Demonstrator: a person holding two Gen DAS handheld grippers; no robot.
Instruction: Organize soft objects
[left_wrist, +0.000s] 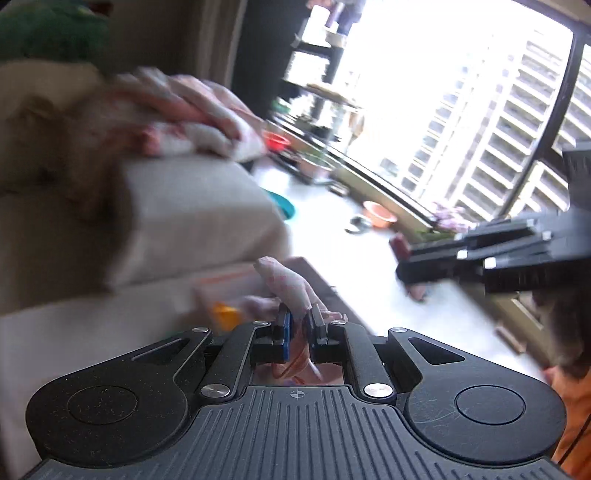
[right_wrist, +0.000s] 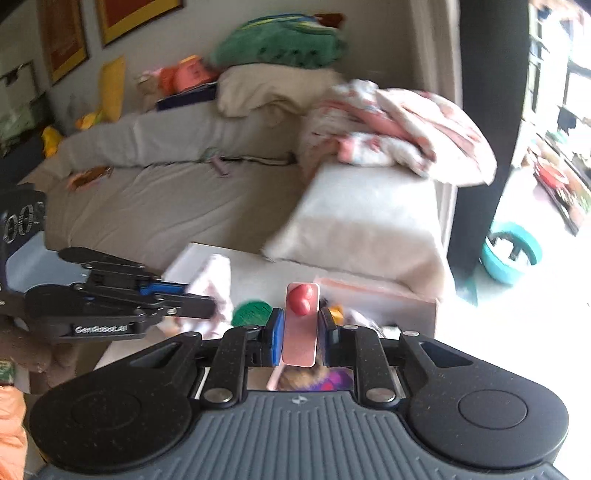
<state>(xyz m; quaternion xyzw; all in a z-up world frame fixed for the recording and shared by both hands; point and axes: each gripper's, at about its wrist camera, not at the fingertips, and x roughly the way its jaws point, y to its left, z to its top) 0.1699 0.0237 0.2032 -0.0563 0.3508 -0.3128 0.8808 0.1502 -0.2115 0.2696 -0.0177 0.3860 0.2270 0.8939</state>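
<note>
My left gripper (left_wrist: 298, 320) is clamped on a fold of pale pink cloth (left_wrist: 286, 282), which hangs in the air in front of the beige sofa (right_wrist: 155, 206). My right gripper (right_wrist: 301, 326) is clamped on a flat pink card with a red heart (right_wrist: 300, 325), above the white box (right_wrist: 258, 269). A pink patterned blanket (right_wrist: 399, 129) lies crumpled on the sofa's white cushion (right_wrist: 369, 214).

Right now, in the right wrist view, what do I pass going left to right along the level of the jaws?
Left gripper holding pale pink cloth → green round lid → pink flat piece with red hearts clamped in the right gripper → teal basin on the floor.
</note>
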